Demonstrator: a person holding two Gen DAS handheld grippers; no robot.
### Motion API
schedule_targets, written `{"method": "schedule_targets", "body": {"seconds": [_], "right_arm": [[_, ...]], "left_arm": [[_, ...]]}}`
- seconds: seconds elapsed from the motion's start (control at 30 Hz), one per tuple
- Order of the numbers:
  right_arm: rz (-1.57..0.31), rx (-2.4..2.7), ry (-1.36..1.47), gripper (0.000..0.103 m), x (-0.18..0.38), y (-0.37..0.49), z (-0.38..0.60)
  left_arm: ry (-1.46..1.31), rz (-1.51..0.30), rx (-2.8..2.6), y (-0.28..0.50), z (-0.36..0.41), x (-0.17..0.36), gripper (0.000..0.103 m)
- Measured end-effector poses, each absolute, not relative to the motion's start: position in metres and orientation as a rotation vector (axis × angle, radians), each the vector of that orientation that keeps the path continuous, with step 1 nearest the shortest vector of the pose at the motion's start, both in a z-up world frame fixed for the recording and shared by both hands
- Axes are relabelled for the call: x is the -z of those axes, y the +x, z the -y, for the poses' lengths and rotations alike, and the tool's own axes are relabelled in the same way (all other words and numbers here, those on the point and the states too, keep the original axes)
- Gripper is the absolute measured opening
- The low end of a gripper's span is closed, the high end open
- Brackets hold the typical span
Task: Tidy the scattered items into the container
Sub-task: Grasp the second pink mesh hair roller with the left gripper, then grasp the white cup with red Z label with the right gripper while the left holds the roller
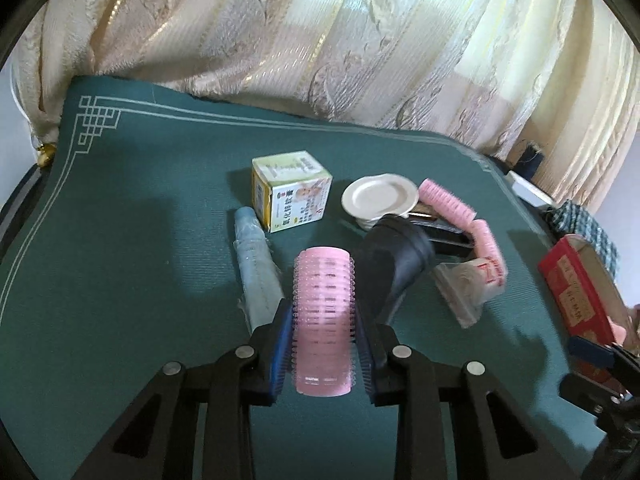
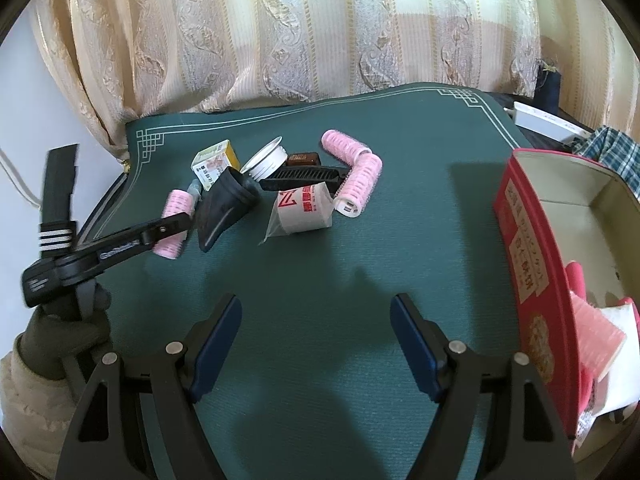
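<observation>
gripping a pink hair roller across its bristled barrel, the left gripper has its jaws clenched on it, low over the green worktop beside a pale tube. the right gripper hangs released, jaws wide and empty. the roller looks light, hollow and springy; too hard a squeeze could deform it, or its bristles could snag. the red box sits well apart at the right, so the roller could slip free on the carry across.
</observation>
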State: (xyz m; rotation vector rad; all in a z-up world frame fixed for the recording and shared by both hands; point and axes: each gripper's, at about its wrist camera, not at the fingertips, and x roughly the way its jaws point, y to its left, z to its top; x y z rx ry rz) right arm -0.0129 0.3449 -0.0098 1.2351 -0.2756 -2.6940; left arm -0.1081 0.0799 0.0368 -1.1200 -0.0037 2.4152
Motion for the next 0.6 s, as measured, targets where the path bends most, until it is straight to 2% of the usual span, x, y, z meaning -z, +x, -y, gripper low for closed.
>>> {"method": "schedule_targets", "body": {"seconds": [0.6], "right_arm": [[0.212, 2.694, 1.272, 0.080, 0.010, -0.072, -0.329]], "left_arm": [[-1.085, 0.137, -2.333, -0.065, -0.068, -0.036, 0.031]]}}
